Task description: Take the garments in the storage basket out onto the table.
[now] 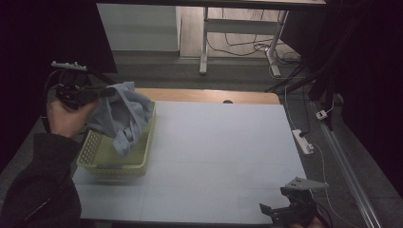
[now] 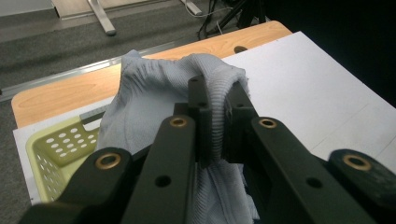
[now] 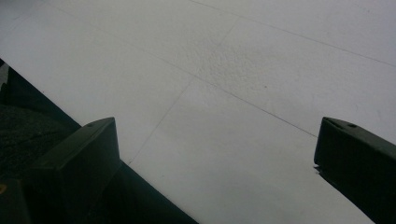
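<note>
Here, one grey cloth (image 1: 124, 111) over one yellow basket (image 1: 102, 159).

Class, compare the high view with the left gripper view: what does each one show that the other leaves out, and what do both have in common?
High view alone: the person's left hand, the right gripper with jaws apart at the table's near edge, and a white power strip on the floor.

Left gripper view alone: a close look at the ribbed weave pinched between the left gripper jaws.

Both: the grey-blue knitted cloth, the pale yellow perforated plastic basket, and the white table.
</note>
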A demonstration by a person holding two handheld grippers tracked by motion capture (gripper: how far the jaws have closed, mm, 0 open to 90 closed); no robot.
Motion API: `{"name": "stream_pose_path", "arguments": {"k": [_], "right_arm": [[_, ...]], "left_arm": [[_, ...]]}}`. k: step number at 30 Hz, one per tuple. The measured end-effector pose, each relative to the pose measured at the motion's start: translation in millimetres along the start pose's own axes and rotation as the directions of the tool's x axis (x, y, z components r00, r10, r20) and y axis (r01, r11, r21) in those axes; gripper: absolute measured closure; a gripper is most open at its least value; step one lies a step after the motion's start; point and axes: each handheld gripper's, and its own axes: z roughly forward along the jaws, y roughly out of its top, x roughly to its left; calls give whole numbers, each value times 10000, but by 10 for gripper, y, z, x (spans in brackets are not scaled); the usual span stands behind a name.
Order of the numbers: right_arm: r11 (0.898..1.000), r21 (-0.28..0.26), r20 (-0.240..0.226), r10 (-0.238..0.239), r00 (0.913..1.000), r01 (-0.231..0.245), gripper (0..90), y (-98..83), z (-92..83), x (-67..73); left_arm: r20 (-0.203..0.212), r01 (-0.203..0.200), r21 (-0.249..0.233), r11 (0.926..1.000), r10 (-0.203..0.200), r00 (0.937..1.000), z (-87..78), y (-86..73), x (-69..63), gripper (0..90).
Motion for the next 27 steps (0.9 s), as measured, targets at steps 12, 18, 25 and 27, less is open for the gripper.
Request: {"name": "stream_pose_path", "arguments": {"k": [12,18,25,27], "right_arm": [[10000,13,8,0,10000,0,0,1,1,3],[10000,21,4,-20,10000,20,0,1,2,5],[10000,4,-11,-23,10000,23,0,0,0,4],[10000,1,-22,-24,10000,24,0,-1,-1,4]], "left_arm": [[357,-251,-206,9995,258,9990,-12,130,-137,841],[616,-433,-259,9987,448,9971,51,212,-243,841],[890,-671,-241,9975,689,9936,159,308,-375,842],[958,-734,-211,9971,750,9926,195,326,-408,841]]}}
